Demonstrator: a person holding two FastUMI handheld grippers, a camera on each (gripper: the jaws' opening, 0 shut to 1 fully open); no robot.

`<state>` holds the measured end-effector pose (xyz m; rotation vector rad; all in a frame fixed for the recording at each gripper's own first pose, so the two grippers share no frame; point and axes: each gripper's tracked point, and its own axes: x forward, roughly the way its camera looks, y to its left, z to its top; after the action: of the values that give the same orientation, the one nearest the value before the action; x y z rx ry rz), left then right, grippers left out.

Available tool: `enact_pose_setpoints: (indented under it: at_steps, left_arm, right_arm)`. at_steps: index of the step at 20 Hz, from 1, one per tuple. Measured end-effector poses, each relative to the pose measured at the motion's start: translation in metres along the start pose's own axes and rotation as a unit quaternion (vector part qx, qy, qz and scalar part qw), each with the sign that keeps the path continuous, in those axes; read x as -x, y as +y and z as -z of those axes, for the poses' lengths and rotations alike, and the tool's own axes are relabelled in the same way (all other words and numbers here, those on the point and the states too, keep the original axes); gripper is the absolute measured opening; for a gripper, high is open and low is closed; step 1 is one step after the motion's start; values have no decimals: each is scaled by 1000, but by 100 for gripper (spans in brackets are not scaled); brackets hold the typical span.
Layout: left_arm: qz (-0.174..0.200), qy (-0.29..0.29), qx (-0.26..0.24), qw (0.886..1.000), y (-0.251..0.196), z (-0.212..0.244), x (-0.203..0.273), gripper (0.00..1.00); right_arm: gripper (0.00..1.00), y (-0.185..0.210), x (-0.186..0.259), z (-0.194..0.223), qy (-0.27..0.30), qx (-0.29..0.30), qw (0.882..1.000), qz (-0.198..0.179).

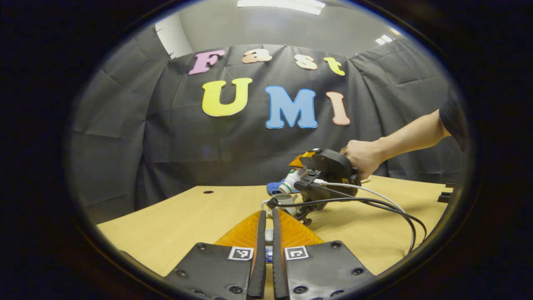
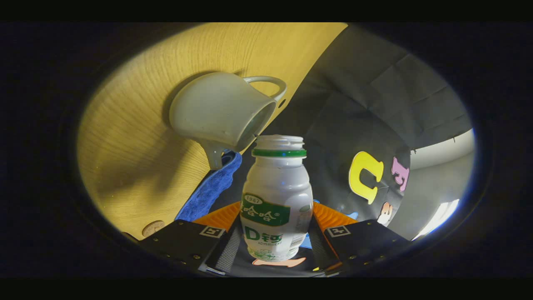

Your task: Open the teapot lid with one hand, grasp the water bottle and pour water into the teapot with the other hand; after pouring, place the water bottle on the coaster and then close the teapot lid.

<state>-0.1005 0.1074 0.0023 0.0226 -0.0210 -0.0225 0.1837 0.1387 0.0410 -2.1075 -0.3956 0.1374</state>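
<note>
Pouring step: right claw (image 2: 277, 246) pinches the bottle (image 2: 277, 200), tipped with its mouth at the open teapot (image 2: 220, 112) mid-desk (image 1: 166, 225). Left claw (image 1: 268, 246) is pressed together, probably on the lid (image 1: 269, 236). Next we right the bottle and find the coaster.

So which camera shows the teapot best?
The right gripper view: the teapot is big and near, with its handle, spout and open top showing, just beyond the tipped water bottle. In the left gripper view it is a small bit mostly behind the right gripper.
</note>
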Motion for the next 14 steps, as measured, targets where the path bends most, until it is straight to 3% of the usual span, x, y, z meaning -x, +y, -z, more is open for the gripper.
enact_pose_setpoints:
  at_steps: [1, 2, 6, 9, 11, 14]
  left_arm:
    - [-1, 1, 0, 1000, 0, 0, 0, 17]
    - [-1, 1, 1, 1000, 0, 0, -1, 13]
    - [1, 5, 3, 1000, -3, 2, -3, 17]
    - [5, 8, -1, 1000, -7, 2, -6, 10]
    - [7, 10, -3, 1000, -9, 3, -7, 17]
    - [6, 11, -6, 1000, -7, 1, -11, 17]
  right_arm:
    - [74, 2, 0, 1, 2, -12, 1000, -5]
    - [74, 4, -2, 3, 2, -30, 1000, -11]
    - [74, 12, -4, 8, 16, -96, 995, -25]
    - [74, 17, -3, 9, 25, -145, 989, -27]
    - [74, 31, -3, 12, 34, -207, 977, -47]
    - [71, 40, 2, 8, 44, -311, 947, -63]
